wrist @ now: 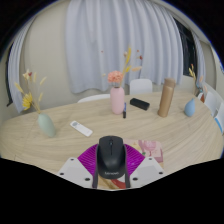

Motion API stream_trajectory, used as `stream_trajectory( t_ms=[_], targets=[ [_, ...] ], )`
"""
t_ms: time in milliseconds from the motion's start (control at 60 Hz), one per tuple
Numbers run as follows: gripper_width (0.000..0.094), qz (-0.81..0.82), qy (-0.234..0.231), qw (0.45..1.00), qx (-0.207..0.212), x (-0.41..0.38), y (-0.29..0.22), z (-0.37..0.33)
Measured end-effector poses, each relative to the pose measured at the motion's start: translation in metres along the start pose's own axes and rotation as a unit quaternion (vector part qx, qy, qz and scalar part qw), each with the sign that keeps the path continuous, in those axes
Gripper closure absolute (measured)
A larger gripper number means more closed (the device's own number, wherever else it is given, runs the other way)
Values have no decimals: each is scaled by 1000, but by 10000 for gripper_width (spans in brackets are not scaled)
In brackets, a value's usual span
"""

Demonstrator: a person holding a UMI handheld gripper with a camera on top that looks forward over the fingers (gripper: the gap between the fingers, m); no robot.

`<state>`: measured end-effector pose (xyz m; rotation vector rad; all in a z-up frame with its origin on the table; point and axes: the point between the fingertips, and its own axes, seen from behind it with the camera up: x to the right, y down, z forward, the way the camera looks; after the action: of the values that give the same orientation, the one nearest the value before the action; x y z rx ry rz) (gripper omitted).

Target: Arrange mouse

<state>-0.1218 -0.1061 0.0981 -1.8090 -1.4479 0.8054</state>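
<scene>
Nearest: gripper (pixel 111 172) with the black mouse (pixel 110 154) sitting between its two fingers, magenta pads (pixel 92 160) flanking it left and right. Jaws are set about mouse-width. Pads look to be against the mouse's sides, but can't confirm real clamping force or whether the mouse is lifted or resting on the table (pixel 60 145); no clear gap visible on either side, so I read it as held.

Just right of the fingers: small pale pink object (pixel 151 148) on the table, can't identify it.

Mid-table: white remote-like bar (pixel 81 128) to the left, pale teal vase (pixel 46 125) further left, pink vase (pixel 117 98) with flowers dead ahead, dark flat object (pixel 139 104) just right of it.

Far: tall brown bottle (pixel 166 98), blue vase (pixel 191 105) at the far right, yellow flowers (pixel 25 98) far left, white chairs and curtains behind.

Risks, my read:
- Mouse shell is smooth and curved, and the pads grip low on its sides, so it could squirt out forward or rotate if squeeze is light.
- Swinging right clips the pink object.
- Pushing straight ahead heads for the pink vase, which is tall, narrow and easy to tip.
- Target spot is unclear from here, so misplacement is likely without a reference.
</scene>
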Motion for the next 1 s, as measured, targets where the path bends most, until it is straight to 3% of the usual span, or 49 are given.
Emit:
stream_trajectory(
  t_ms=[133, 233, 333, 433, 467, 517, 567, 633, 767, 1000],
  targets=[
    [575, -21, 41, 998, -36, 52, 48, 51],
    [573, -9, 34, 997, -64, 61, 81, 66],
    [540, -33, 32, 998, -49, 62, 83, 65],
    [446, -52, 35, 997, -47, 62, 83, 66],
    [344, -59, 39, 996, -47, 63, 81, 65],
    [60, -70, 51, 995, -48, 67, 76, 59],
    [111, -75, 49, 995, -42, 63, 67, 49],
    [69, -79, 30, 996, -22, 45, 49, 23],
    [78, -99, -1, 995, -3, 5, 41, -55],
    [78, -118, -18, 993, 11, -46, 88, -187]
  ],
)
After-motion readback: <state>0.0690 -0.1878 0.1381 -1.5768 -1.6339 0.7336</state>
